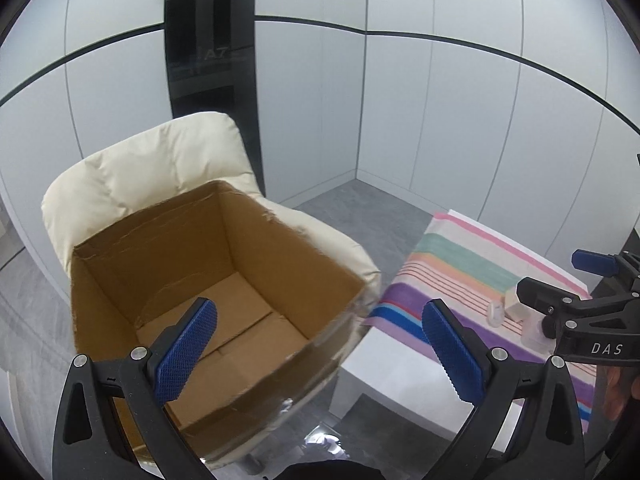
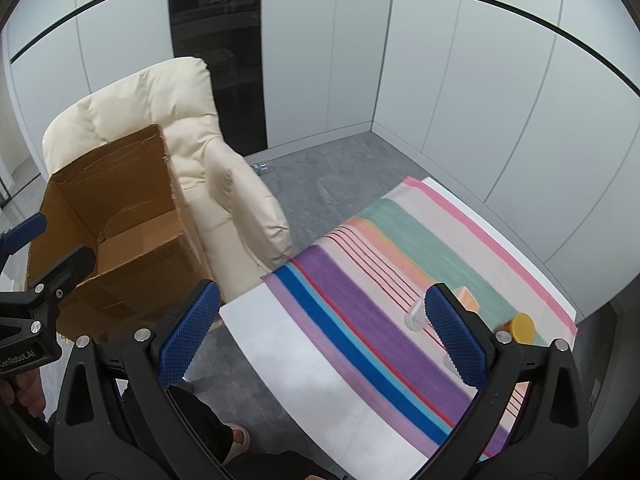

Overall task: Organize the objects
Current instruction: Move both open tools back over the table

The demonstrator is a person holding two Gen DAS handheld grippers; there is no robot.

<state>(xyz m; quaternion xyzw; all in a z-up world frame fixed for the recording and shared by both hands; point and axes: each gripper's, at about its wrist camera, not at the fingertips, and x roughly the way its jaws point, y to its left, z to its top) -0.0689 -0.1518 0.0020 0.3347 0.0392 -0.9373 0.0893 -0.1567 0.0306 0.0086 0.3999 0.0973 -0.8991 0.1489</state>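
An open, empty cardboard box (image 1: 224,280) sits on a cream armchair (image 1: 132,172); it also shows in the right wrist view (image 2: 120,216). My left gripper (image 1: 320,356) is open and empty, above the box's near right rim. My right gripper (image 2: 320,336) is open and empty over the striped cloth (image 2: 360,320) on the white table (image 2: 320,392). Small objects lie on the cloth: a clear small tube (image 2: 416,316), a wooden block (image 2: 466,296) and a yellow-lidded object (image 2: 522,328). The left wrist view shows the block (image 1: 514,300) and a clear item (image 1: 494,314) beside the right gripper's body (image 1: 580,316).
White panelled walls and a dark glass column (image 1: 212,60) stand behind the armchair. Grey floor (image 2: 328,164) lies between chair and table. A person's foot in a slipper (image 2: 236,440) is below the right gripper. A small piece of litter (image 2: 260,167) lies on the floor.
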